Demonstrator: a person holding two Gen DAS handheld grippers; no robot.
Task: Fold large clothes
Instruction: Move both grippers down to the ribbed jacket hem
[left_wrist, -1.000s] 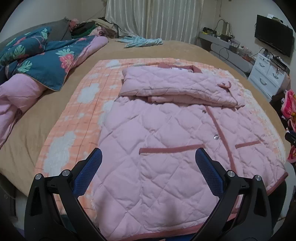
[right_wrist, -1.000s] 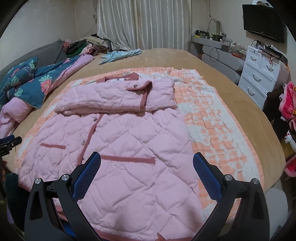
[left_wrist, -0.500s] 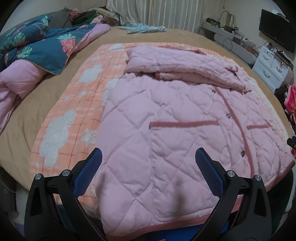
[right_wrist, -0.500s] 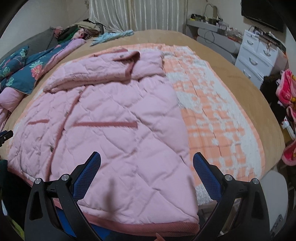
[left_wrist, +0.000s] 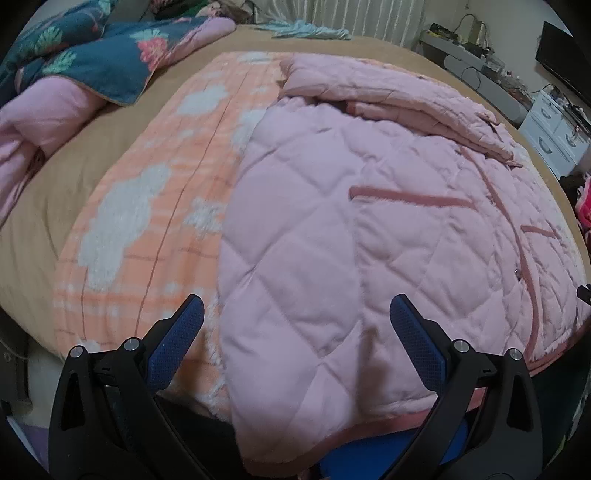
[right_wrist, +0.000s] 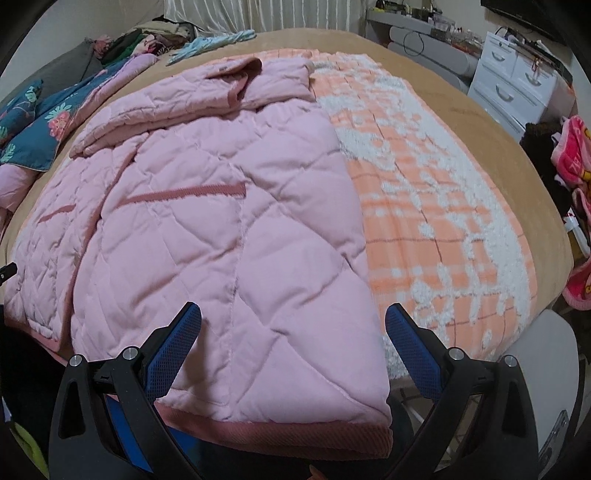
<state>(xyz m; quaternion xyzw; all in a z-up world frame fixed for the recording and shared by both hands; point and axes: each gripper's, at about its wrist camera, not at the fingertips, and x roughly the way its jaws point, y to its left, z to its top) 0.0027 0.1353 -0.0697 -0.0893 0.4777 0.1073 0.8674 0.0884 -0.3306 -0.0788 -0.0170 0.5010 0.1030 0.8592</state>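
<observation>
A large pink quilted jacket lies front up on an orange and white blanket on the bed, its sleeves folded across the chest. My left gripper is open, low over the jacket's near left hem corner. My right gripper is open, low over the jacket at its near right hem corner, with the darker pink hem band just below the fingers. Neither holds anything.
A blue floral quilt and pink bedding lie at the bed's left. A light blue garment lies at the far end. A white drawer unit and clutter stand right of the bed.
Both grippers have moved down and closer to the jacket's near hem, which now fills more of each view. Both stay open.
</observation>
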